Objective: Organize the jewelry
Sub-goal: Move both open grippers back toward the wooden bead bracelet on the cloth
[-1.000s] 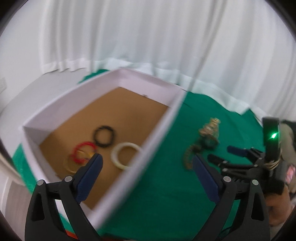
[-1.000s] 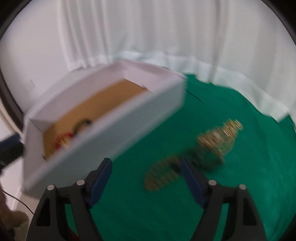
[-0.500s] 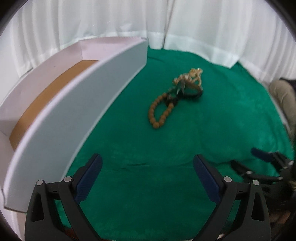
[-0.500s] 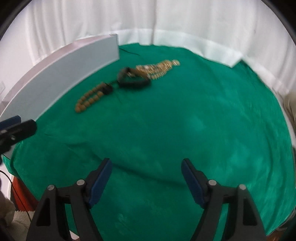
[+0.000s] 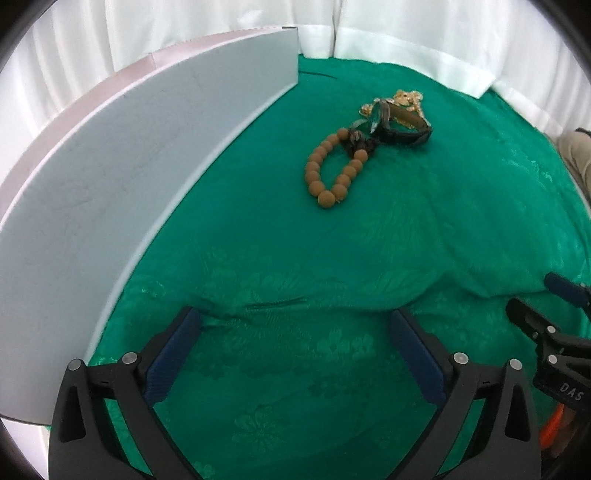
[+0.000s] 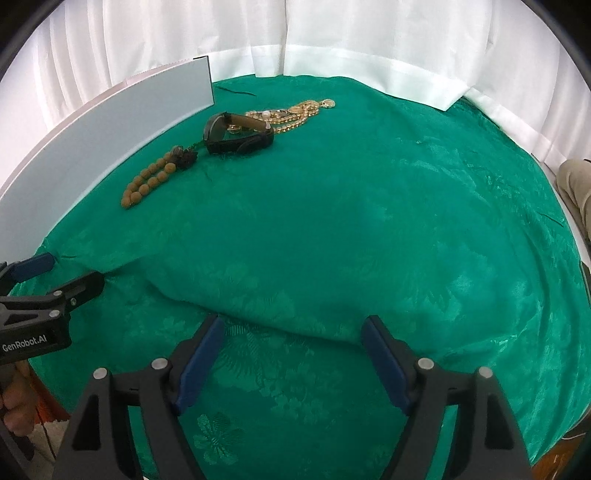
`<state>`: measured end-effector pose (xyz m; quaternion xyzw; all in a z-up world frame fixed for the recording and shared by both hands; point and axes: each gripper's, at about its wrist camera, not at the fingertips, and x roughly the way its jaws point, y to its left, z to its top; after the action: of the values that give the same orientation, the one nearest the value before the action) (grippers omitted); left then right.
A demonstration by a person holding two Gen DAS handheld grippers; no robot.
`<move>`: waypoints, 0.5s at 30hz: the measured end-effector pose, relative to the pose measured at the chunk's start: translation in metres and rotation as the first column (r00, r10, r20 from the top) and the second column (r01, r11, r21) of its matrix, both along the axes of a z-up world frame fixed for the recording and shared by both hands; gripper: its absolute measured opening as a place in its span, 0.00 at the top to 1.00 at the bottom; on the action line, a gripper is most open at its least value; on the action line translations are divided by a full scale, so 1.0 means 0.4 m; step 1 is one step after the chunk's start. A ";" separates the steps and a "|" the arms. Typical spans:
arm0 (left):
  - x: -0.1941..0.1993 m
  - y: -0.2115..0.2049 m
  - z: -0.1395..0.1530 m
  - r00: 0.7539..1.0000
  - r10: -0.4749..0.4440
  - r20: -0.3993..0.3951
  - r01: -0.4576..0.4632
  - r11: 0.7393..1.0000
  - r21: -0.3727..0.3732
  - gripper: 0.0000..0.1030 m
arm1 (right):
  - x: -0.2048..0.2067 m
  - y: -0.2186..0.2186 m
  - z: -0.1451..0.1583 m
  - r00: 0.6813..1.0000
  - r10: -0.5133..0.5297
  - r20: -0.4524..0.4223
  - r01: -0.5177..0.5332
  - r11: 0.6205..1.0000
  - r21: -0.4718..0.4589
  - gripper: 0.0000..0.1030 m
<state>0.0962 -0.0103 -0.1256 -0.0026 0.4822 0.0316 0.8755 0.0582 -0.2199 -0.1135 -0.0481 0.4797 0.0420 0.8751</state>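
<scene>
Both grippers dropped; bead bracelet lies well beyond open jaws

Cloth: green, floral pattern. Box: white. Beads: brown. Chain: gold. Curtain: white.

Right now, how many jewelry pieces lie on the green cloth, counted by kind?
Wooden bead bracelet: 1
Dark wristwatch: 1
Gold chain jewelry, tangled, read as one piece: 1
Total: 3
</scene>
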 end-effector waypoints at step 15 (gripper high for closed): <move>-0.002 -0.010 -0.004 1.000 -0.014 -0.017 0.014 1.000 -0.010 0.00 | 0.004 -0.003 -0.004 1.000 -0.015 -0.003 0.015 1.000 -0.004 0.18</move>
<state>0.0954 -0.0142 -0.1271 -0.0031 0.4898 0.0232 0.8715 0.0600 -0.2209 -0.1153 -0.0460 0.4814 0.0344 0.8746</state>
